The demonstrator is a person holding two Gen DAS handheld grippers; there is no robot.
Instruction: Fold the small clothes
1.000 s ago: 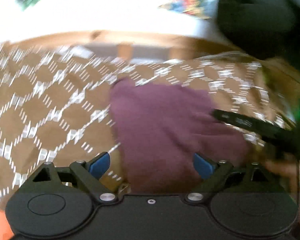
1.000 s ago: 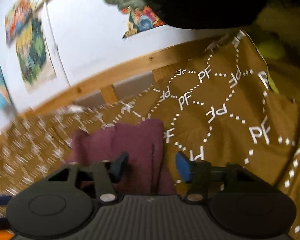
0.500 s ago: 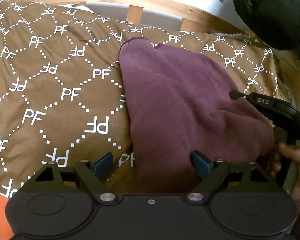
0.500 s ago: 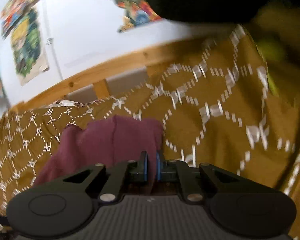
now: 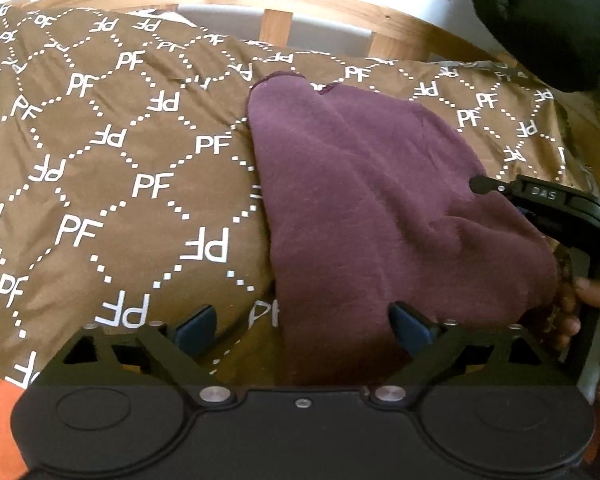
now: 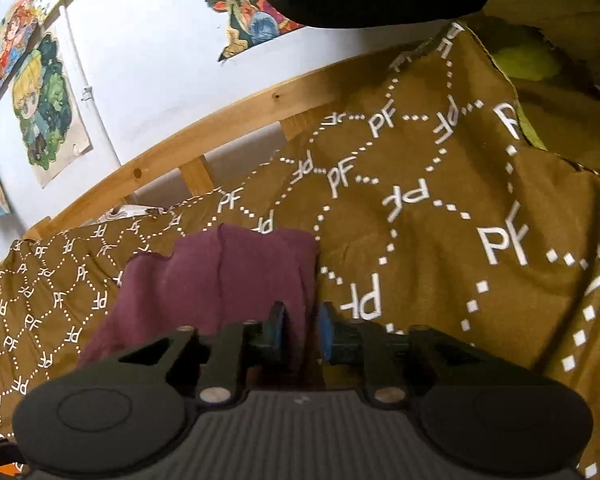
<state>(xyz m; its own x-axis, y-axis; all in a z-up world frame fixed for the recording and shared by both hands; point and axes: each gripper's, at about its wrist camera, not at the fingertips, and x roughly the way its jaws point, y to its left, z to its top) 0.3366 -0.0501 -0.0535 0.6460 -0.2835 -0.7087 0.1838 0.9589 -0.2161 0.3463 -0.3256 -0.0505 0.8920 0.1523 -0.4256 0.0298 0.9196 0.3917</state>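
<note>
We see the purple garment point(image 5: 380, 208) flat on the brown blanket point(image 5: 112, 184), our left gripper point(image 5: 302, 326) opening wide over its near edge, our right gripper point(image 6: 300, 332) opening, fabric between the pads.

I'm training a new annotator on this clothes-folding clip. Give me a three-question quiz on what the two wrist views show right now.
1. True or false: the purple garment lies on a brown blanket printed with white letters.
2. Multiple choice: what lies between the fingers of the left gripper? A) only blanket B) the garment's near left edge and some blanket C) a poster
3. Short answer: which gripper has garment cloth in a narrow gap between its fingers?

Key
1. True.
2. B. Its fingers are spread wide and touch nothing.
3. The right gripper; its fingers are opening, with a fold of the garment's right edge between them.
</note>
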